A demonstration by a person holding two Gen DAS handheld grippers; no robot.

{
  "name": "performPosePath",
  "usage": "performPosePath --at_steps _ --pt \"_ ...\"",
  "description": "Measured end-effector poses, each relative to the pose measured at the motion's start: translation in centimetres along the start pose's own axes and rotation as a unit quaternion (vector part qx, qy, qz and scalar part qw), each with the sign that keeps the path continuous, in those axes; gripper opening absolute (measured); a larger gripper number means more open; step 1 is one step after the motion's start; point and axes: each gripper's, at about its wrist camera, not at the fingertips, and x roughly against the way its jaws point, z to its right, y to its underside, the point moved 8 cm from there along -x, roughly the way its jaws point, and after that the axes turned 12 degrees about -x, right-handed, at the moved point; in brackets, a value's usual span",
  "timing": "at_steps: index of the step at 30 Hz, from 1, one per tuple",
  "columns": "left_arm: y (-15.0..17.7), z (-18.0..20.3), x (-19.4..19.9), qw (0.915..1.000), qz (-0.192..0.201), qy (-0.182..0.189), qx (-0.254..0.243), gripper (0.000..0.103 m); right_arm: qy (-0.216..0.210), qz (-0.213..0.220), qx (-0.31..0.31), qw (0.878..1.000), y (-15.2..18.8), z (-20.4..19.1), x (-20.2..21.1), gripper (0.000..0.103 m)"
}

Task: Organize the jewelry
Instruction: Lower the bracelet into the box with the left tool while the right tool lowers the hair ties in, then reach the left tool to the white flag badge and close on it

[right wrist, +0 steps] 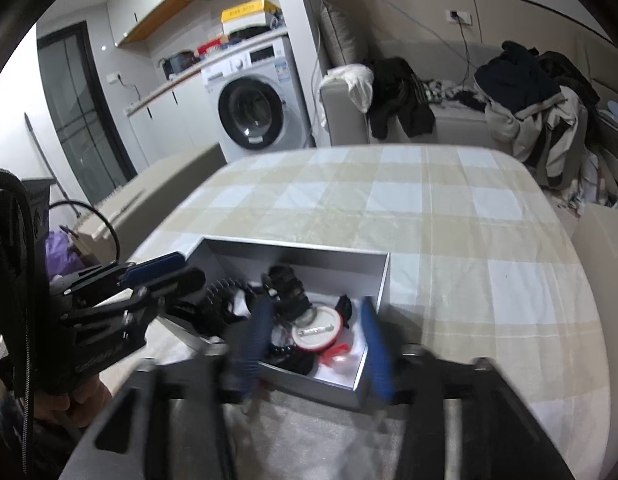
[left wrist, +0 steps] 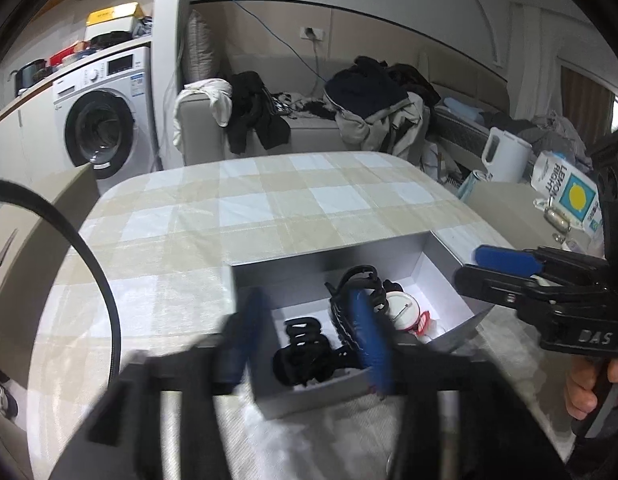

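My grey box (left wrist: pixel 437 256) sits at the near edge of the checked table (left wrist: pixel 269 192), and its long side runs from left to right. Inside it, a big black hair claw (left wrist: pixel 359 292) lies with its long side running from near to far, a smaller black clip (left wrist: pixel 305 344) lies nearer to me on the left, and a round white and red thing (right wrist: pixel 317 330) lies on the right. My left gripper (left wrist: pixel 309 344) and my right gripper (right wrist: pixel 317 340) both hang over the near side of the box with their blue fingers spread wide, and neither one holds anything.
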Motion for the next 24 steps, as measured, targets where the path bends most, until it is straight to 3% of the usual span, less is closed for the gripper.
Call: performPosePath --at_steps 1,3,5,7,12,17,24 --pt "0.0 -0.3 0.6 1.0000 0.004 -0.002 0.009 0.063 -0.005 0.009 0.001 1.000 -0.1 0.0 0.5 0.068" --pt "0.3 -0.8 1.5 0.9997 0.010 -0.001 0.022 0.074 -0.004 0.022 0.002 1.000 -0.2 0.0 1.4 0.094" --pt "0.7 -1.1 2.4 0.9993 0.019 -0.003 0.032 0.087 -0.002 0.033 0.003 0.999 -0.1 0.3 2.4 0.103" --pt "1.2 -1.1 2.7 0.9992 0.021 0.000 0.032 0.102 0.006 0.030 -0.003 1.000 0.5 0.8 2.9 0.103" --pt "4.1 0.3 2.4 0.9992 -0.015 0.021 0.031 0.102 0.016 0.012 -0.016 1.000 2.8 1.7 3.1 0.103" --pt "6.9 3.7 1.3 0.9976 -0.056 0.040 -0.007 0.102 0.017 -0.024 -0.023 0.999 5.6 2.2 2.9 0.103" --pt "7.5 7.4 0.1 0.9919 -0.091 0.063 -0.063 0.101 0.004 -0.050 -0.010 0.999 8.6 1.9 3.7 0.103"
